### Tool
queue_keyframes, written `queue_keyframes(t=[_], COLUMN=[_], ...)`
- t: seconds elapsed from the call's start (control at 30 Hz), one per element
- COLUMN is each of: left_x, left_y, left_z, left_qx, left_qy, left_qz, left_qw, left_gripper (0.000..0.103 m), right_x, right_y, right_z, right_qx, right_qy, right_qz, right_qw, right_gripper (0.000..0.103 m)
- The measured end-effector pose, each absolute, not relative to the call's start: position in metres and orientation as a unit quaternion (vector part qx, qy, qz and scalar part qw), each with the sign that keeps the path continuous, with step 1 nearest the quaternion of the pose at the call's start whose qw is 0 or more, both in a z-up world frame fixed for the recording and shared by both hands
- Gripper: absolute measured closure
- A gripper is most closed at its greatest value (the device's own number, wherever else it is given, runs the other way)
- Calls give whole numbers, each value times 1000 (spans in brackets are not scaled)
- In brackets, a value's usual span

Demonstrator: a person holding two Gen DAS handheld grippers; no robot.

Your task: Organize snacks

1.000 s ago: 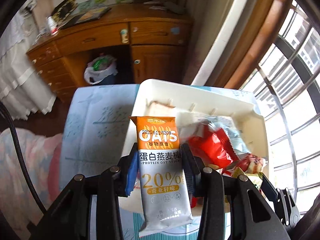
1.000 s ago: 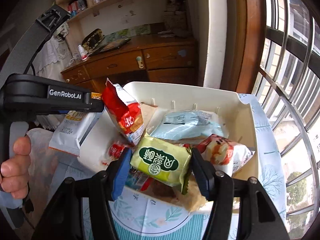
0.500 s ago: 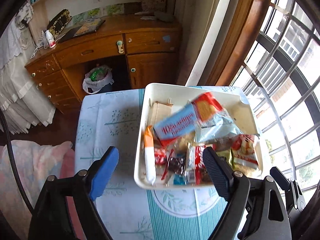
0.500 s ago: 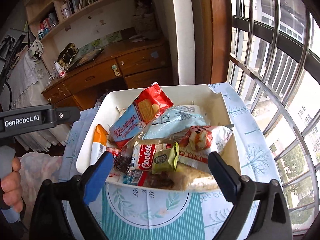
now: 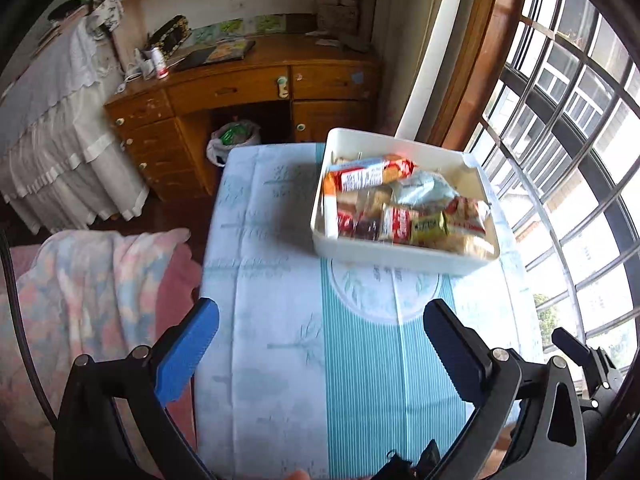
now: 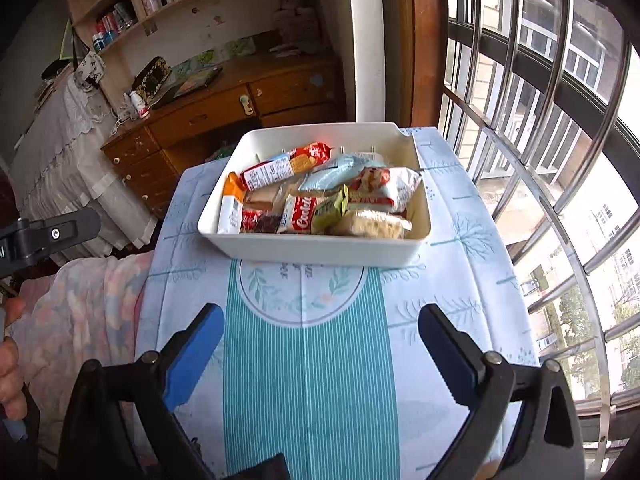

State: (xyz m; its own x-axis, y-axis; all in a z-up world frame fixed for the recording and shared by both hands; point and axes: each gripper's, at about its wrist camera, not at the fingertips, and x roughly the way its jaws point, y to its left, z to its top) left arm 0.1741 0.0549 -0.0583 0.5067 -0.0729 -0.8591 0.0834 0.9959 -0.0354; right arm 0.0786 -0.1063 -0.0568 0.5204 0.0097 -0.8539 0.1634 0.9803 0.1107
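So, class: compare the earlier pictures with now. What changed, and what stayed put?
The left gripper let go of the oat bar, the right gripper let go of the green packet; both snacks now lie in the white bin. Both grippers' jaws have just been opening and pulled back, empty. The bin stayed on the table.

Lower snacks (image 6: 260, 222) lie buried in the bin, labels blurred

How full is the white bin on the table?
Full. The white bin holds a heap of snack packets covering its floor, some reaching about rim height; none lie on the tablecloth.
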Motion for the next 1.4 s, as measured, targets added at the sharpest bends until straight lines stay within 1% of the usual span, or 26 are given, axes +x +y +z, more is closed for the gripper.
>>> queue_keyframes(t=[0.17,0.4,0.6,0.83,1.4], left_x=[116,67,51,41,37], left_y=[48,32,23,8,-6], left_z=[-55,-56,-41,-26,-21], left_qx=[4,6,-2,7,14], left_qy=[501,500,470,441,429], left_qz=[-29,-9,0,-2,3], left_qw=[865,866,883,897,903], left_gripper=[1,1,1,1,1], right_x=[28,-18,-39,-48,-49], right_y=[-102,-95,-104,-113,-124], right_z=[-46,-32,-16,-2,-2], right_qx=[86,55,52,53,55], right_qy=[514,527,525,488,479], right_qz=[-15,27,22,10,16], right_qw=[853,848,849,871,876], right_gripper=[4,4,4,4,4])
